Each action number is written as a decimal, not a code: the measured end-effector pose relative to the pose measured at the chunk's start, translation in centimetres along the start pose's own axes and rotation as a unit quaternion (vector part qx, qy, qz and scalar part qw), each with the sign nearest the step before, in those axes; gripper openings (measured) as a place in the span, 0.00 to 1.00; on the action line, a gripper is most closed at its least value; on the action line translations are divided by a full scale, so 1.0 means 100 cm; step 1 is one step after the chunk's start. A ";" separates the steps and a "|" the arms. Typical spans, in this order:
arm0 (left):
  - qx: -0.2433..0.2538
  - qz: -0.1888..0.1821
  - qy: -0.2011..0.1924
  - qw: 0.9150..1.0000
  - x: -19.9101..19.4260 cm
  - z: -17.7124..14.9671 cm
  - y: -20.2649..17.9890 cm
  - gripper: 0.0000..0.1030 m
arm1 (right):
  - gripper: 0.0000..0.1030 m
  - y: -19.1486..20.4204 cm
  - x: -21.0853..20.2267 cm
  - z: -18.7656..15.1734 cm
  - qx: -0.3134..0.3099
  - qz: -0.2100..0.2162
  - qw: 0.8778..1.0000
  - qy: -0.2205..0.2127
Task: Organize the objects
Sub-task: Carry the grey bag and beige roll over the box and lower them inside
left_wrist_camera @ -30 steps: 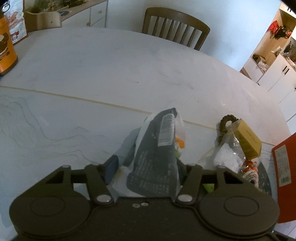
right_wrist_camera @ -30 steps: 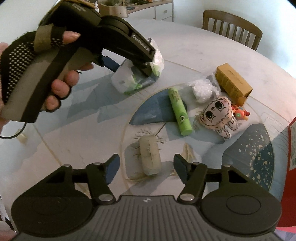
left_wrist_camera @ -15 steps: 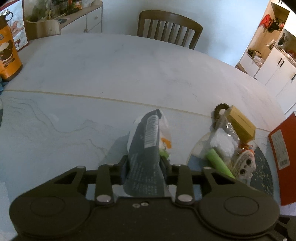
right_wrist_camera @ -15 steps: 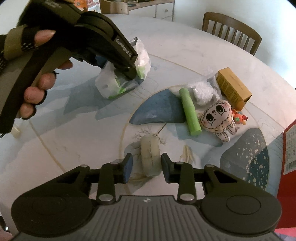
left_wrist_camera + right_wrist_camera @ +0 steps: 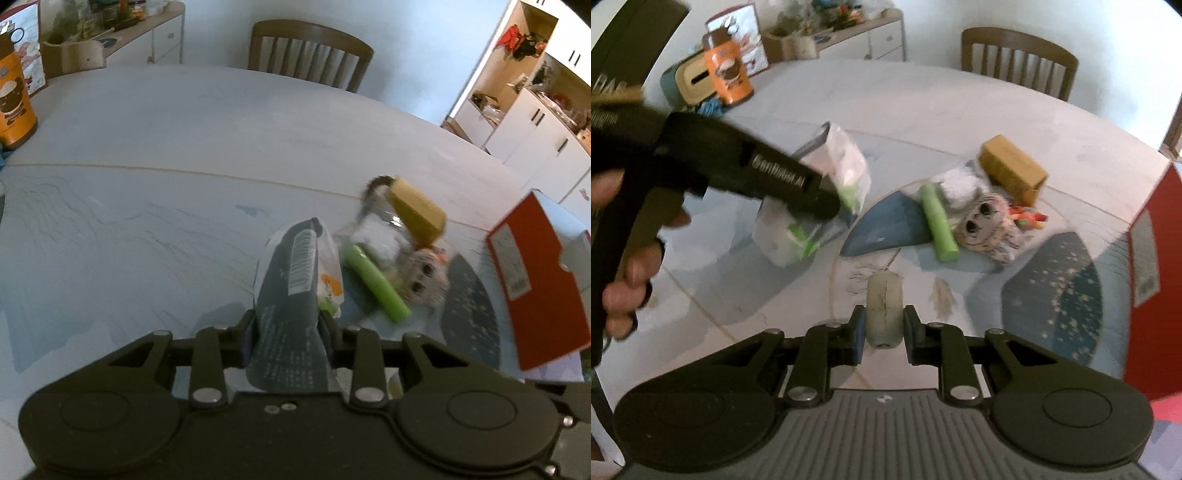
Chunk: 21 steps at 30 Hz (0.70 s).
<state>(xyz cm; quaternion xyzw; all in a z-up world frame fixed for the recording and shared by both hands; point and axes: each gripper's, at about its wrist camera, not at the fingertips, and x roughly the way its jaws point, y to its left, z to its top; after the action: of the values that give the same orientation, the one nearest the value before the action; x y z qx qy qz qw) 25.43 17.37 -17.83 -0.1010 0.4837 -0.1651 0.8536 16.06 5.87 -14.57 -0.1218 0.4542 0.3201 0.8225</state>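
My left gripper (image 5: 286, 334) is shut on a grey and white snack bag (image 5: 291, 306), held above the table. In the right wrist view that same bag (image 5: 834, 166) hangs from the left gripper (image 5: 827, 199), which a gloved hand (image 5: 624, 266) holds. My right gripper (image 5: 884, 334) is shut on a pale beige roll (image 5: 884, 306), lifted a little off the table. Beyond lie a green tube (image 5: 938, 223), a plush doll (image 5: 991, 229), a yellow-brown box (image 5: 1014, 168) and a clear bag of white bits (image 5: 955, 184).
A red box (image 5: 539, 284) stands at the right edge. An orange canister (image 5: 727, 75) and a beige box with a slot (image 5: 694, 83) sit at the far left. A wooden chair (image 5: 308, 53) stands behind the round marble table (image 5: 184, 122).
Both grippers have closed, the left on the snack bag and the right on the beige roll. Both have lifted their loads; the left has swung right toward the pile.
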 end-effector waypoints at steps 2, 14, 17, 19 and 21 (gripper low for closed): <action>0.002 -0.007 0.001 1.000 -0.005 0.000 -0.007 0.31 | 0.20 -0.005 -0.012 -0.001 0.013 -0.002 1.000 -0.009; 0.055 -0.052 -0.015 0.997 -0.056 0.000 -0.079 0.32 | 0.20 -0.061 -0.102 -0.006 0.099 -0.009 0.991 -0.088; 0.068 -0.061 -0.018 0.996 -0.068 -0.003 -0.099 0.31 | 0.20 -0.075 -0.123 -0.010 0.115 -0.016 0.988 -0.104; 0.079 -0.067 -0.020 0.994 -0.073 -0.006 -0.117 0.32 | 0.20 -0.084 -0.136 -0.014 0.122 -0.021 0.986 -0.112; 0.088 -0.076 -0.020 0.993 -0.079 -0.008 -0.132 0.32 | 0.20 -0.096 -0.149 -0.019 0.133 -0.024 0.984 -0.120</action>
<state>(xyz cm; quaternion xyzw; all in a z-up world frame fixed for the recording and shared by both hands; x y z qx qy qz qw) 18.52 8.19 -7.61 -0.0657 0.4413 -0.2695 0.8534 15.19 -8.64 -4.19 0.0169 0.3876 0.2489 0.8874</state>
